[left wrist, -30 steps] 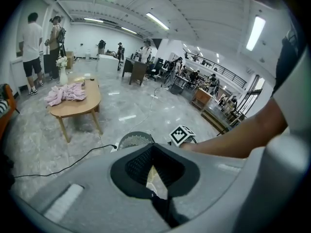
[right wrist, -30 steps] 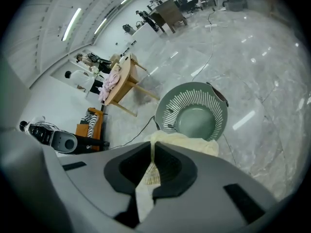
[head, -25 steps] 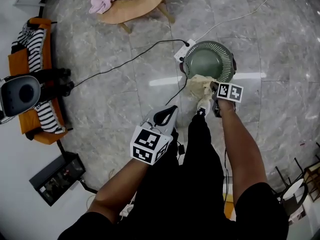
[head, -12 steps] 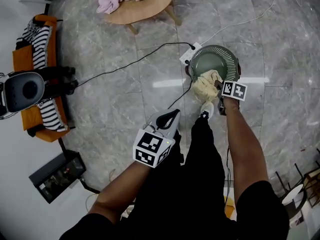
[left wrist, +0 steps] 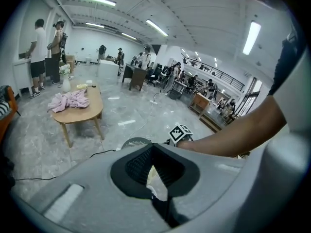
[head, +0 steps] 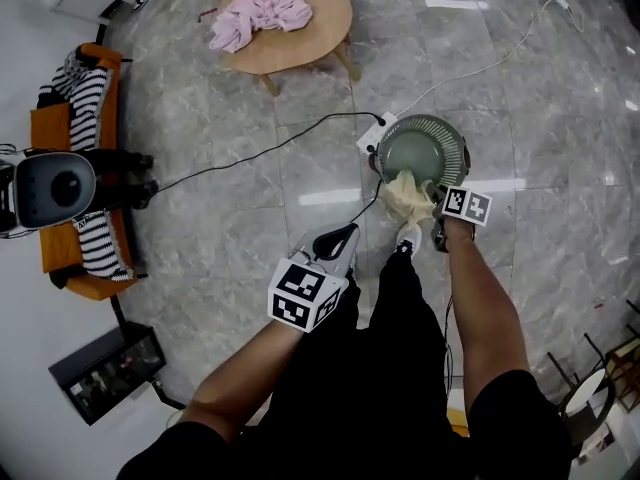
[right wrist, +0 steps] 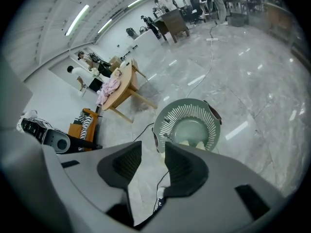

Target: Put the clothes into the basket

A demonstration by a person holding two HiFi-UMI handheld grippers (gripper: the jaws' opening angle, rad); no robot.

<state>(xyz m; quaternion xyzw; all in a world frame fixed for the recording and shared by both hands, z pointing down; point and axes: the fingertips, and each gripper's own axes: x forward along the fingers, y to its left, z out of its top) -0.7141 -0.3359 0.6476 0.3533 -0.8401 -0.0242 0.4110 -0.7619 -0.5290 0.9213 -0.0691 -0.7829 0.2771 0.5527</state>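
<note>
Now that your right hand-held gripper (right wrist: 153, 149) has let go, its jaws stand apart with only floor and a cable showing between them. They have just been opening, then eased back a touch. A second ago that gripper was still pinching the cream garment (head: 408, 196) beside the basket (head: 455, 136). The garment now lies draped over the basket's near rim, just left of centre in the head view. Part of it sits inside, and part seems to hang down the outside wall.

Judging from that, this piece is delivered but not fully settled, and a loose fold over the rim could slide back out. A nudge inward would make it safe.

Your left hand-held gripper (left wrist: 150, 148) is closed on nothing, its tips all but meeting. It hangs over the floor at lower centre, well apart from the basket.

More work remains. A pink garment (head: 258, 13) lies on the wooden table (head: 322, 30) at the upper centre of the head view. A striped garment (head: 85, 93) is draped on the orange seat (head: 48, 128) at the far left. Both are well apart from the basket, so you have a walk ahead for either one.
</note>
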